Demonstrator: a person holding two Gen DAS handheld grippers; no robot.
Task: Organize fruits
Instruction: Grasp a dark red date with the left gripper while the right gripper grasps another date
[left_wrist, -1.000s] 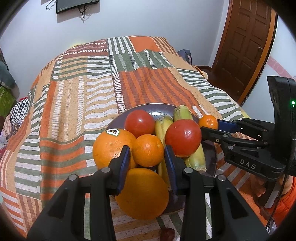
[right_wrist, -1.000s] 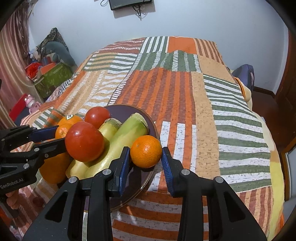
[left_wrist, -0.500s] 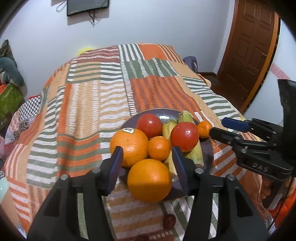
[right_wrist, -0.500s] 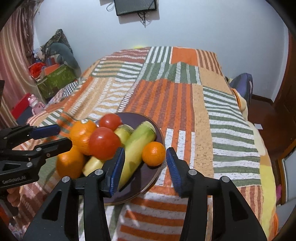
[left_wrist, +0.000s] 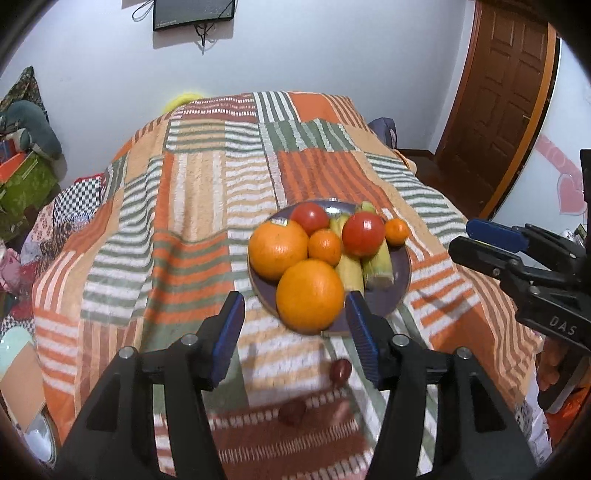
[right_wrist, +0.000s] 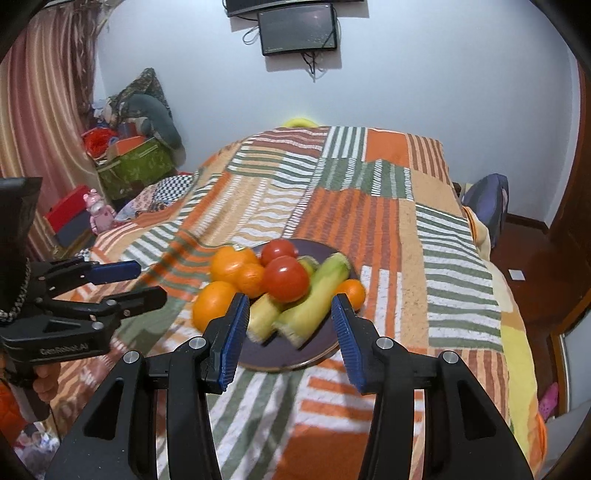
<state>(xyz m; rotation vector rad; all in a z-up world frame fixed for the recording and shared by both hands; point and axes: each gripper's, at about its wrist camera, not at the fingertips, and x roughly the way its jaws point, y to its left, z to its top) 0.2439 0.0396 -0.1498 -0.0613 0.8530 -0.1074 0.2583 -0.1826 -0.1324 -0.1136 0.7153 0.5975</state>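
A dark purple plate (left_wrist: 400, 280) sits on the striped bedspread and holds two large oranges (left_wrist: 309, 294), two small oranges (left_wrist: 324, 246), two red tomatoes (left_wrist: 362, 234) and yellow-green bananas (left_wrist: 376, 264). The plate shows in the right wrist view (right_wrist: 295, 360) too, with the tomatoes (right_wrist: 285, 278) on top. My left gripper (left_wrist: 293, 338) is open and empty, drawn back in front of the plate. My right gripper (right_wrist: 288, 334) is open and empty, drawn back from the plate; it also shows in the left wrist view (left_wrist: 480, 240).
Two small dark red fruits (left_wrist: 340, 368) lie on the bedspread in front of the plate. The bed (right_wrist: 369, 206) stretches toward the far wall. Boxes and soft toys (right_wrist: 136, 162) stand at the left. A wooden door (left_wrist: 495, 103) is at the right.
Both grippers have pulled back and up from the plate and opened wider. The small orange and the fruit between the fingers stay on the plate.
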